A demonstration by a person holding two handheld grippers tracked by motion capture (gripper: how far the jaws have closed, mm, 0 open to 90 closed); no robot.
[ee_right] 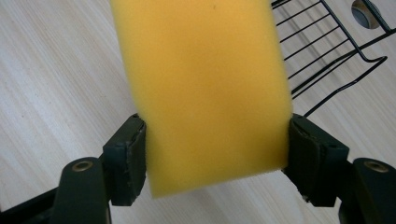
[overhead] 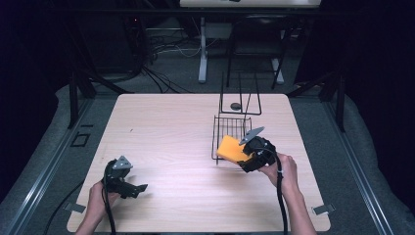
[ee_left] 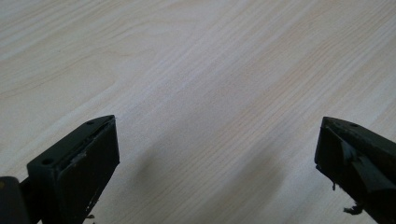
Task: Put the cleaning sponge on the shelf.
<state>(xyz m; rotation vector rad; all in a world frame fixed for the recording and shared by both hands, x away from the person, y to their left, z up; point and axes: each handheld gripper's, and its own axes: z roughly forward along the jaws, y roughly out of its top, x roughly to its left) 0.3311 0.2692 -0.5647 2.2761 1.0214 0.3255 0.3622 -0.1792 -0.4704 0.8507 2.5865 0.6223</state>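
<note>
One pale wooden table (overhead: 166, 147) is being shown. One black wire basket (overhead: 230, 129) is being seen on it, with one tall black wire frame (overhead: 240, 95) behind. One small dark round object (overhead: 236, 105) is being counted. One yellow rectangular foam sponge (ee_right: 205, 88) is being held. Two black handheld grippers, the left gripper (overhead: 139, 188) and the right gripper (overhead: 247, 156), are being counted, along with two hands.
</note>
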